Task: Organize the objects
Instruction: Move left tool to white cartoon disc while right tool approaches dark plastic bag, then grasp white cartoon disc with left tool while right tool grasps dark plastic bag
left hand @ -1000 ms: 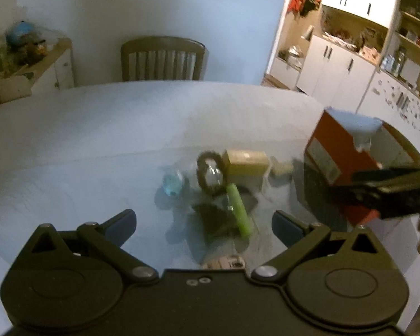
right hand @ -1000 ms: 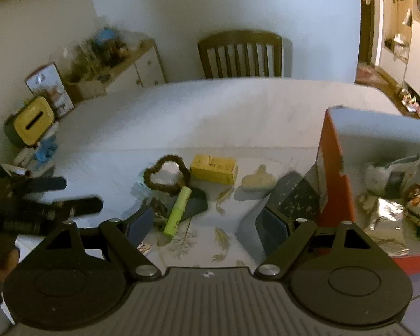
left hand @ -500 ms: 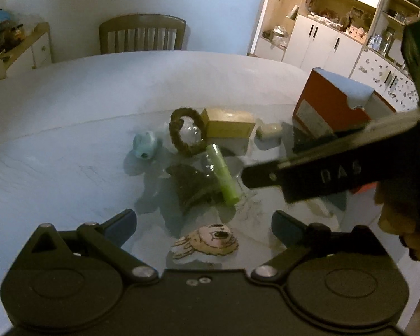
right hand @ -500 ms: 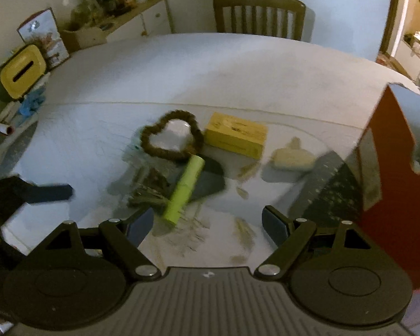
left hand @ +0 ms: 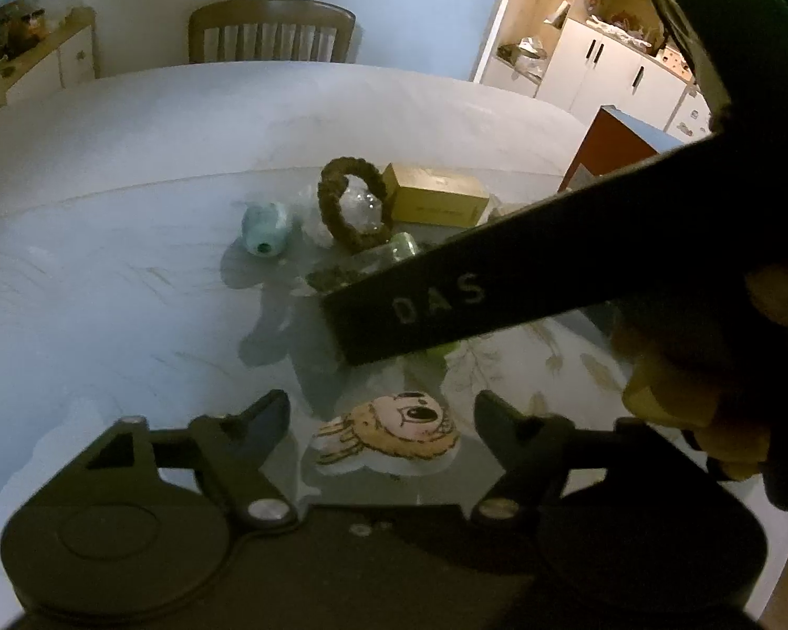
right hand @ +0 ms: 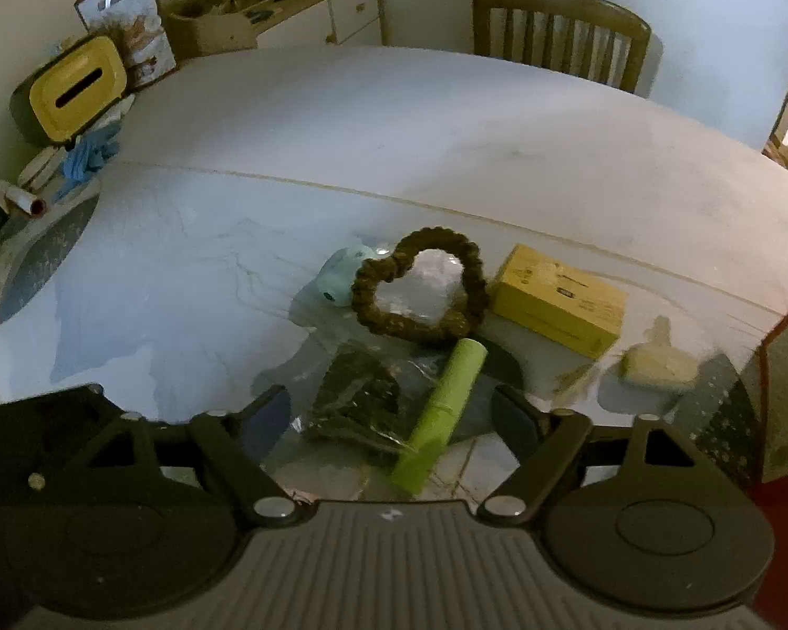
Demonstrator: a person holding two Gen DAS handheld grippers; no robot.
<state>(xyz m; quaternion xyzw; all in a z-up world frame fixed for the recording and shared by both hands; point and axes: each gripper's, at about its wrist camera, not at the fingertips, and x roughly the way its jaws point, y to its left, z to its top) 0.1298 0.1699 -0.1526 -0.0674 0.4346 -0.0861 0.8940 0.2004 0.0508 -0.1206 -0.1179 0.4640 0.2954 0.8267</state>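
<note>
Both claws stand wide, holding nothing, jaws having just been closing. Left claw [left hand: 382, 412] frames a cartoon sticker [left hand: 389, 433] on the table [left hand: 131, 262]; right claw [right hand: 391, 412] frames a green tube [right hand: 441, 415] lying on a dark packet [right hand: 357, 399], near a heart wreath [right hand: 420, 283] and yellow box [right hand: 557, 299].

On the tabletop [right hand: 341, 121], the heart-shaped wreath [right hand: 420, 283] is lying left of the small box [right hand: 559, 299]; the tube [right hand: 441, 415] is resting before the wreath, leaning over the plastic packet [right hand: 357, 399]. A chair [right hand: 559, 31] is standing behind.
</note>
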